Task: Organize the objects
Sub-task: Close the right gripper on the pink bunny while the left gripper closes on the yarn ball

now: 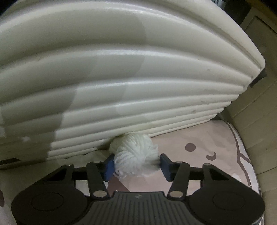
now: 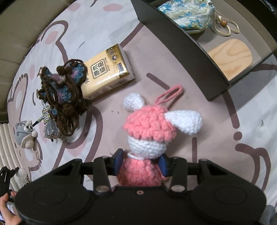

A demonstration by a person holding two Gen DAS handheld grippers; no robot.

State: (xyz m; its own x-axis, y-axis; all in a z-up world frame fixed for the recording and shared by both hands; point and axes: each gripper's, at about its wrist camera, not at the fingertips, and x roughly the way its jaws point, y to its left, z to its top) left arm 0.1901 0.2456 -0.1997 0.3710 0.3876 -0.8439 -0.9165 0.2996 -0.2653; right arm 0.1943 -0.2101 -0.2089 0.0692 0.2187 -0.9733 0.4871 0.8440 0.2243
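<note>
A white yarn ball (image 1: 135, 150) lies on the pink cartoon mat (image 1: 199, 147), tucked against the foot of a ribbed cream panel (image 1: 121, 69). My left gripper (image 1: 136, 166) has its blue pads against both sides of the ball. In the right wrist view, a pink and white crochet bunny doll (image 2: 150, 124) with a pink loop sits between the blue pads of my right gripper (image 2: 141, 163), which press on its pink body. The doll's head and ears stick out past the fingers, above the mat (image 2: 173, 69).
A yellow tissue pack (image 2: 107, 72), a brown and blue yarn piece (image 2: 62, 93) and a grey crochet mouse (image 2: 24, 135) lie on the mat to the left. A black tray (image 2: 190, 43) at upper right holds a floral pouch (image 2: 187, 15) and a wooden piece (image 2: 230, 57). A hand (image 2: 7, 207) shows at bottom left.
</note>
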